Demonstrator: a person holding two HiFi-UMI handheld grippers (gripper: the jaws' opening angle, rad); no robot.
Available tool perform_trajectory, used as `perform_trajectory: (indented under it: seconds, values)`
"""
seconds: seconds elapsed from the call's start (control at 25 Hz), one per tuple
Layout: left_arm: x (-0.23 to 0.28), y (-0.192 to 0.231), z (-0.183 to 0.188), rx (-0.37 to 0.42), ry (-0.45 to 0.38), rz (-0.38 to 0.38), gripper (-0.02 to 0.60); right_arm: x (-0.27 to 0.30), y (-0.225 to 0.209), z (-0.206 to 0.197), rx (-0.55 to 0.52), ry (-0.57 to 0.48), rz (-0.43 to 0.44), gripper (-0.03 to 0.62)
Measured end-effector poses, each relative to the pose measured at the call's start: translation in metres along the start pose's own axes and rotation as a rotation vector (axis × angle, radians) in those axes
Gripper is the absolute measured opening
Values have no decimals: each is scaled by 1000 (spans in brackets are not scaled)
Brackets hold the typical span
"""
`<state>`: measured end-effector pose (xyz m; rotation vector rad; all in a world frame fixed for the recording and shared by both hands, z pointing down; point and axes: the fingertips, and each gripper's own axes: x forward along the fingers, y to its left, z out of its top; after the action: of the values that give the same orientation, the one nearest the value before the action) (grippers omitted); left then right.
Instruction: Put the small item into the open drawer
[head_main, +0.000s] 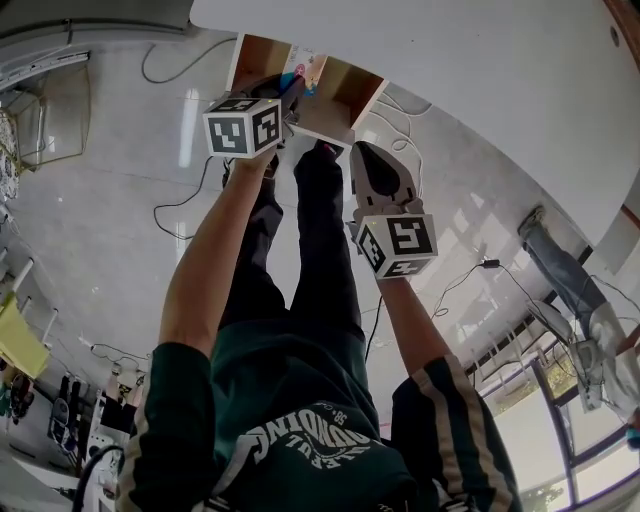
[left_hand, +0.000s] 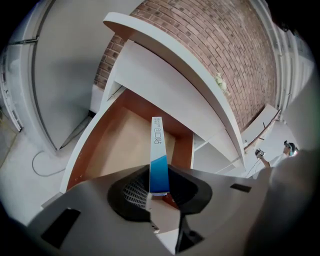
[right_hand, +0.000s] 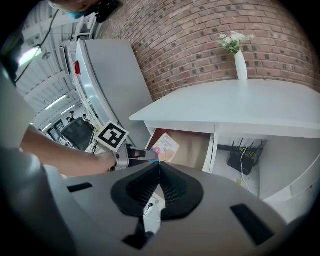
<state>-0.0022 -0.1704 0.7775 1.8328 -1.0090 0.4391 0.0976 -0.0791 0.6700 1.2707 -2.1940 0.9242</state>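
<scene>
- Holding is what the head view shows. The left gripper (head_main: 293, 92) reaches to the open drawer (head_main: 352, 92) under the white desk (head_main: 460, 60). A small colourful packet (head_main: 303, 74) sits at its tip, over the drawer's left part.
- Head view, other hand: the right gripper (head_main: 362, 152) hangs just right of the drawer front, near it and apart from the packet.
- Left gripper view: the left gripper (left_hand: 159, 181) has its jaws clamped on the packet (left_hand: 158, 150). The packet is seen edge-on, blue at the gripped end and white with print at the far end. It stands out over the drawer (left_hand: 115, 145), whose brown bottom looks bare in this view.
- Right gripper view: the right gripper (right_hand: 159, 168) has its jaws pressed together with nothing between them. Beyond them the left gripper (right_hand: 145, 155) holds the packet (right_hand: 164, 145) at the left end of the drawer (right_hand: 192, 145). A vase (right_hand: 240, 64) stands on the desk (right_hand: 240, 107) above the drawer.
- Status, my reading: pick-up done, carry to the drawer nearly done. The packet is over the opening but not released, and I cannot tell whether it touches the drawer bottom.
- Left to do: lower it inside the drawer walls, open the left jaws, draw that gripper back clear of the drawer front. The right gripper has no part in this that I can see.
</scene>
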Motion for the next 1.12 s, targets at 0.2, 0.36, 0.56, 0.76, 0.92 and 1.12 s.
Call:
perform_trajectory:
  seconds: [0.2,0.36,0.56,0.76,0.92,1.12]
  values:
    - [15,-4,12,-6,-11,-8,97,-2,0,-2,-7,8,7,25]
    - [27,-11,19,4,-11,-15,98,-4,-4,1,-20,3,10,25]
    - [43,-9,25,11,-5,-14,98,0,-10,1,-30,4,10,25]
    - [57,-9,25,1,11,-20,98,-4,-11,-2,-50,18,7,25]
    - [65,-9,19,7,22,-28,98,-8,-16,-5,-43,13,2,25]
    - [73,-6,18,37,33,-8,98,-8,-20,-6,-56,17,10,25]
